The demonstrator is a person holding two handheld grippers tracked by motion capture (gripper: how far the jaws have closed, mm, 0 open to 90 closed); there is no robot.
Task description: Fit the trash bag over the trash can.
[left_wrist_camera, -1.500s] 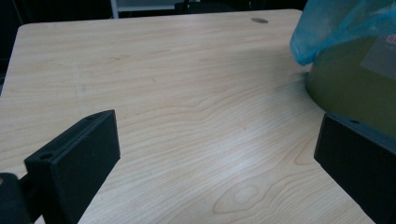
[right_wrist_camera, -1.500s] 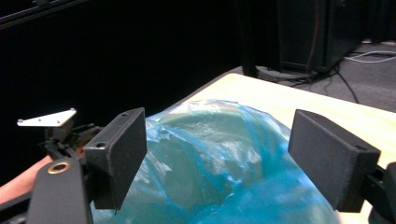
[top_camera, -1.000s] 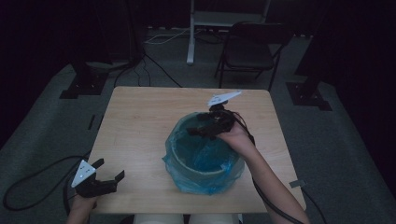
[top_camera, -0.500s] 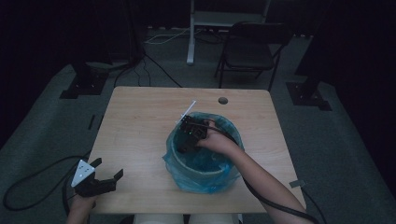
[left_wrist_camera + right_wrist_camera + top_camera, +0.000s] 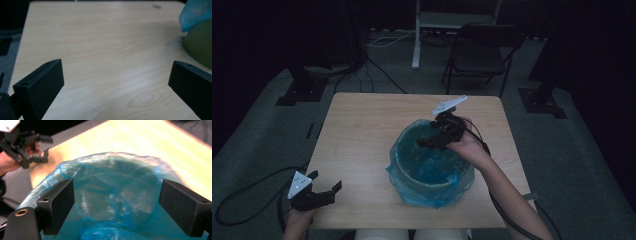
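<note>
Between the wide-spread jaws of the right gripper (image 5: 117,207), the blue bag liner (image 5: 112,202) filled the space ahead and below, its crumpled film folded over the rim of the bin (image 5: 432,175) and sagging into the hollow. Nothing was caught between those jaws; they stood apart over the far rim with the mouth of the bag under them. The film looked thin, light and limp, likely slippery and easy to tear, so it would bunch and follow a pull instead of holding shape. The best hold seemed the doubled edge at the rim, pinched lightly with one jaw inside and one outside.

The left gripper (image 5: 312,192) rested at the near left corner of the table (image 5: 362,130), its jaws open as well and empty, with bare wood between them. In its own view, a greenish flank of the bin (image 5: 200,47) and a corner of blue film (image 5: 195,12) lay beyond its right jaw, well apart from it.

From the high view came the layout: bin near the middle front of the table, bag draped down its outer wall. From the right gripper view came the creases and gloss inside the liner, too dim to read from above; the left gripper view alone gave the bin's colour beneath the plastic.
</note>
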